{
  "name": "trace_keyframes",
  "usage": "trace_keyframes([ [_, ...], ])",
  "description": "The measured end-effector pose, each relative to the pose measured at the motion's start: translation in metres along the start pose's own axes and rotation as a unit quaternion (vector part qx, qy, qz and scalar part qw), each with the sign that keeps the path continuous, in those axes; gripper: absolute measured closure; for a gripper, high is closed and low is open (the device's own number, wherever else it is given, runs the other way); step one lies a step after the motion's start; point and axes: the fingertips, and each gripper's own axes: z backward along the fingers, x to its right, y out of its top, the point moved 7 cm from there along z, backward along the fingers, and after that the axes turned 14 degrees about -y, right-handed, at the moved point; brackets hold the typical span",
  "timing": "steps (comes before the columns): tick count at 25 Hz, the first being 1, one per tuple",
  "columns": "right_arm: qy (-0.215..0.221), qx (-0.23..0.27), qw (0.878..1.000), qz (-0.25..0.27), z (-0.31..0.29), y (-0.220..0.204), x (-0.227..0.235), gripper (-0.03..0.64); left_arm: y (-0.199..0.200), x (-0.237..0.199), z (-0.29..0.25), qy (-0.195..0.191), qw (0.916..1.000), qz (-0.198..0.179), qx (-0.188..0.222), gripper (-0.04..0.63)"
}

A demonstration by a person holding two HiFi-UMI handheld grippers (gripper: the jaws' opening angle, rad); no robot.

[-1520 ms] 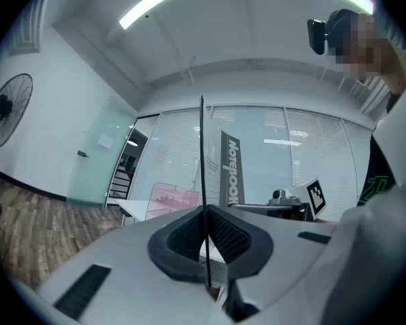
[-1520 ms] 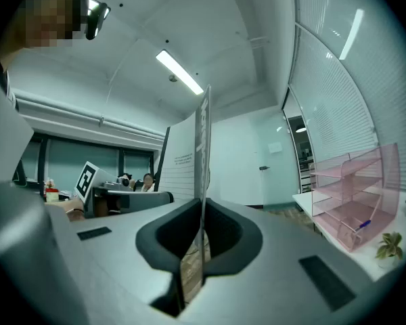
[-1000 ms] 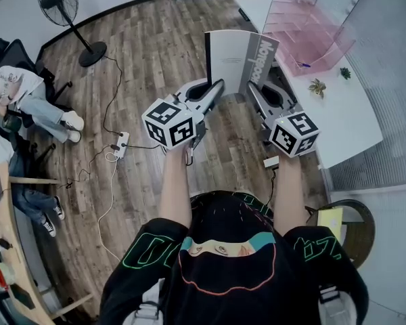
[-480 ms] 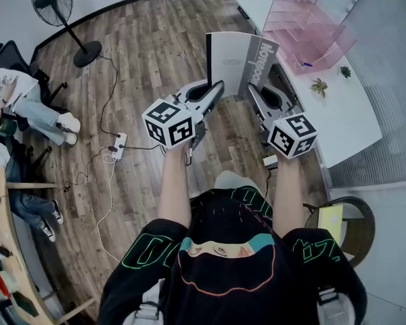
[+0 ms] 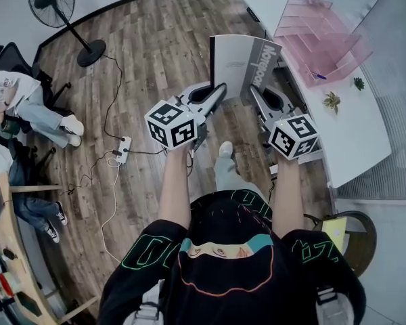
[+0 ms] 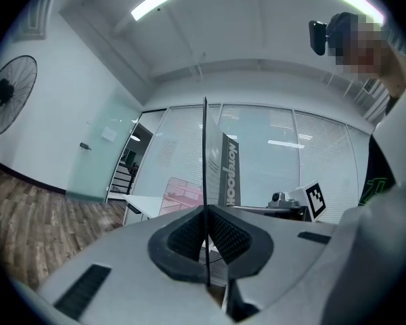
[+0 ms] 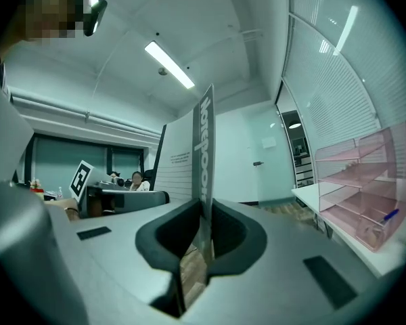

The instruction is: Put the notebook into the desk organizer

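Head view: I hold the open notebook (image 5: 242, 63) upright over the wood-plank floor (image 5: 149, 46), its white page and grey cover spread in a shallow V. It is well apart from the translucent pink desk organizer (image 5: 325, 39) on the white desk (image 5: 355, 137). Both my bare forearms reach forward, side by side.

Left gripper view: my left gripper (image 6: 206, 239) is clenched on one thin leaf, seen edge-on between ribbed black pads (image 6: 186, 235).

Right gripper view: my right gripper (image 7: 201, 232) is clamped on the grey lettered cover, with the tiered organizer off to its right.
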Motion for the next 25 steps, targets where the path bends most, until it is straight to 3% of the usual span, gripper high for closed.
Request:
trace_keyframes([
  [10, 0.049, -0.031, 0.998, -0.021, -0.141, -0.004, 0.040, 0.597, 0.015, -0.124, -0.016, 0.064, 0.9976, 0.024, 0.001, 0.588],
  [19, 0.067, -0.039, 0.997, -0.028, -0.261, 0.017, 0.123, 0.594, 0.039, -0.245, -0.083, 0.065, 0.9954, 0.064, 0.031, 0.588],
  [25, 0.078, -0.039, 0.996, -0.036, -0.322, 0.033, 0.169, 0.594, 0.059, -0.303, -0.124, 0.075, 0.9944, 0.065, 0.036, 0.588],
])
